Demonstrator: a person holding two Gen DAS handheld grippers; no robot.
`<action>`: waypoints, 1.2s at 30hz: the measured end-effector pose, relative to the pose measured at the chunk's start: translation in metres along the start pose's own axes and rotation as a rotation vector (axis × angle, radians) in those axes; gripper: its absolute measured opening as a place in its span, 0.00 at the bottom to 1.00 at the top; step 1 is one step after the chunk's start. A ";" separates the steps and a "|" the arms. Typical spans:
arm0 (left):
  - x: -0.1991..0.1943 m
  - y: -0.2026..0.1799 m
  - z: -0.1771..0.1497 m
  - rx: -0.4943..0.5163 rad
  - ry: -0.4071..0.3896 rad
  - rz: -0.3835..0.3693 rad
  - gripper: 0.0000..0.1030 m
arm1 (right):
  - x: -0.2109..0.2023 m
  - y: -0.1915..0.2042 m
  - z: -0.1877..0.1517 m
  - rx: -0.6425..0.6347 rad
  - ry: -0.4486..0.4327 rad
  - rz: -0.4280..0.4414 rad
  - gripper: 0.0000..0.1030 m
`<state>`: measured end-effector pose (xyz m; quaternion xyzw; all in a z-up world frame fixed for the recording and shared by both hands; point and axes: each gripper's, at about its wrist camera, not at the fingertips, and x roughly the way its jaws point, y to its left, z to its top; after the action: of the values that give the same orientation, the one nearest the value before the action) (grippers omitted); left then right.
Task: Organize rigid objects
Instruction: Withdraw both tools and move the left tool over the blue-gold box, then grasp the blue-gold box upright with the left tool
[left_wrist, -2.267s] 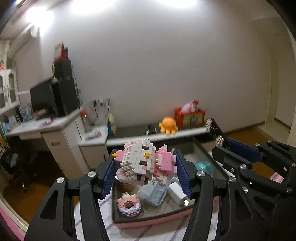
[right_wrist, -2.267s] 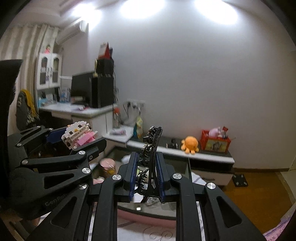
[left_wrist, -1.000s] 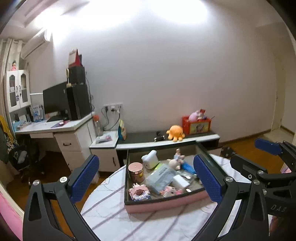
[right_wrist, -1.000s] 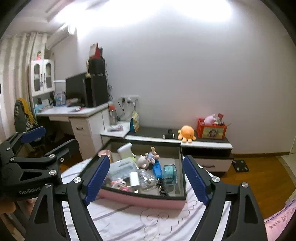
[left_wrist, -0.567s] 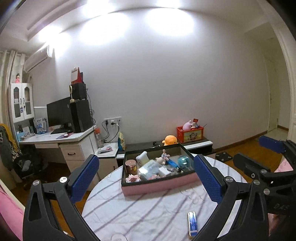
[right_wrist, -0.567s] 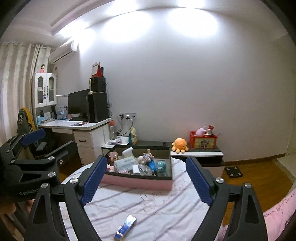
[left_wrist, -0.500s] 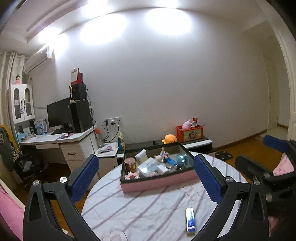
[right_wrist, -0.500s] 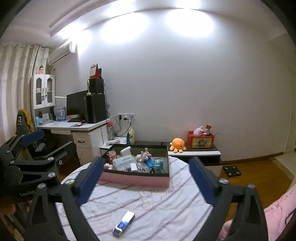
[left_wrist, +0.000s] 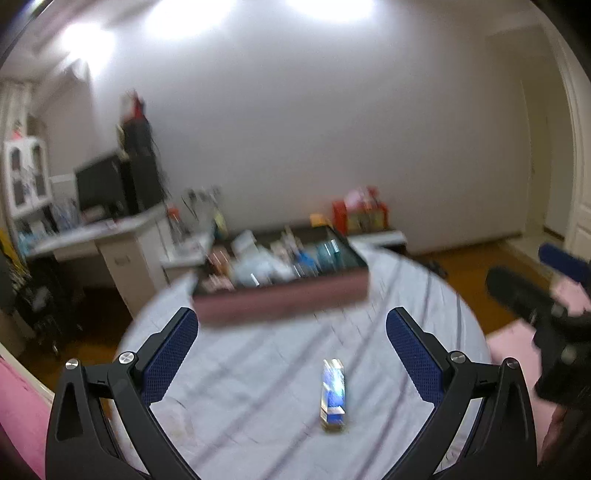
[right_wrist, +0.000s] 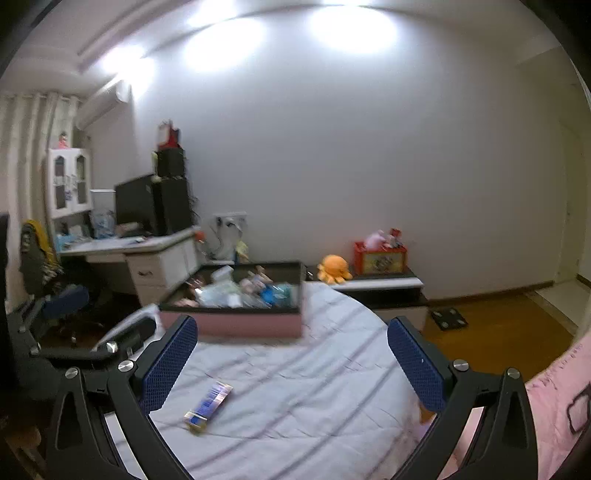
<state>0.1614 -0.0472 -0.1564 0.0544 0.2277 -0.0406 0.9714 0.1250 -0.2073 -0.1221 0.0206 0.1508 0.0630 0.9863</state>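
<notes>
left gripper (left_wrist: 291, 350) | black frame | blue textured pads | silver screws

Striped cloth (right_wrist: 332, 387) covers the table, matt and soft. The small pack (right_wrist: 208, 406) at seven o'clock looks glossy. Floor (right_wrist: 498, 325): polished wood.

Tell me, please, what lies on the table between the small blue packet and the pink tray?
Nothing: between the blue packet and the pink tray only bare striped tablecloth shows in the right wrist view; the blurred left wrist view agrees.
</notes>
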 end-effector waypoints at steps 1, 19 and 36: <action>0.011 -0.005 -0.007 0.004 0.040 -0.009 1.00 | 0.006 -0.004 -0.004 0.004 0.017 -0.008 1.00; 0.104 -0.023 -0.059 0.091 0.365 -0.130 0.20 | 0.075 -0.024 -0.038 0.030 0.185 0.006 1.00; 0.128 0.144 -0.016 -0.099 0.307 0.118 0.20 | 0.246 -0.015 0.012 -0.052 0.373 -0.023 0.86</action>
<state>0.2838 0.0908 -0.2151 0.0254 0.3716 0.0367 0.9273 0.3635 -0.1906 -0.1843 -0.0185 0.3295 0.0583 0.9422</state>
